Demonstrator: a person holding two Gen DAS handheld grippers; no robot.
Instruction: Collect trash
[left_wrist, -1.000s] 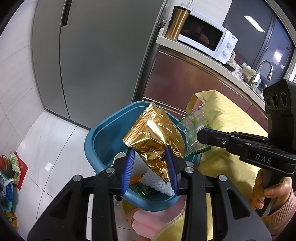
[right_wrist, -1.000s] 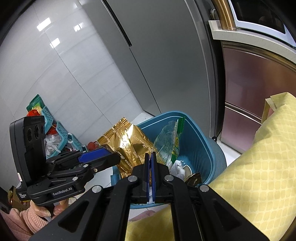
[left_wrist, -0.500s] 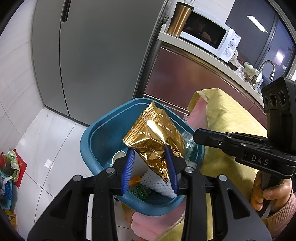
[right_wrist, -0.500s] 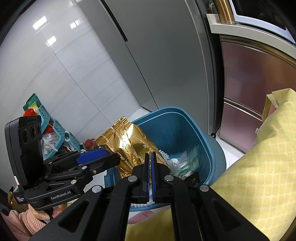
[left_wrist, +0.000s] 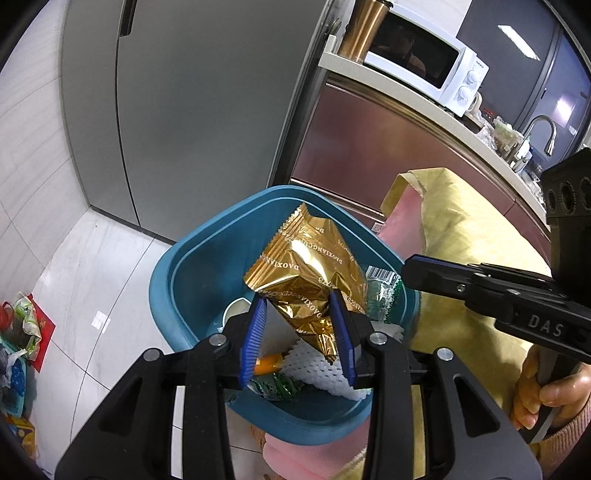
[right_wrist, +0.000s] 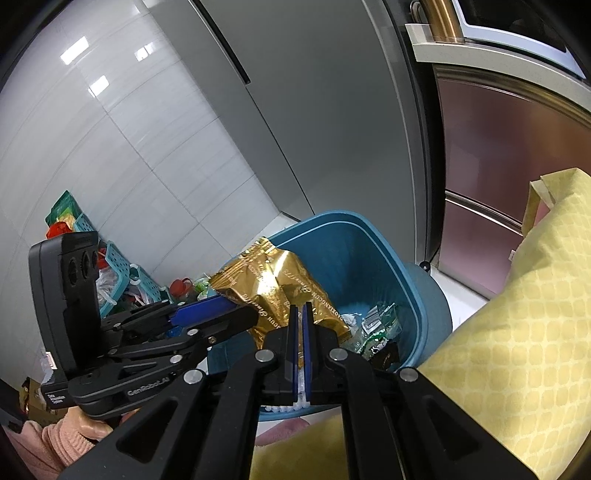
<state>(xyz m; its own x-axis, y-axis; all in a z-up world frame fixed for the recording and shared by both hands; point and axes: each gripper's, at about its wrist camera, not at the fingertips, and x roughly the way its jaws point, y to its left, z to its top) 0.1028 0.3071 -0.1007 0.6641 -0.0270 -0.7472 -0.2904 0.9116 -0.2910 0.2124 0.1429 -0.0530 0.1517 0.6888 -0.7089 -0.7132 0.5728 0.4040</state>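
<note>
Gold foil snack wrapper sits clamped between the blue pads of the left claw at the centre of the left wrist view, its crinkled body rising above the claw and hanging over the open mouth of a blue trash bin. Beneath the claw, inside the bin, lie a white foam net, an orange scrap, a green wrapper and, toward the right rim, a clear-and-green wrapper with a barcode. At the right edge of that frame the right claw reaches in from the side, its fingers pressed together and holding nothing, gripped by a hand in a pink sleeve at lower right. In the right wrist view the right claw shows its blue pads together at lower centre, with the gold wrapper just beyond them and the left claw entering from the left. A yellow quilted cloth covers the surface to the right of the bin. Farther off, toward the top of the frame, stand a grey refrigerator, a copper-coloured tumbler and a white microwave on the kitchen counter, with a tap at the far upper right. Teal baskets of clutter sit on the floor at the left of the right wrist view.
</note>
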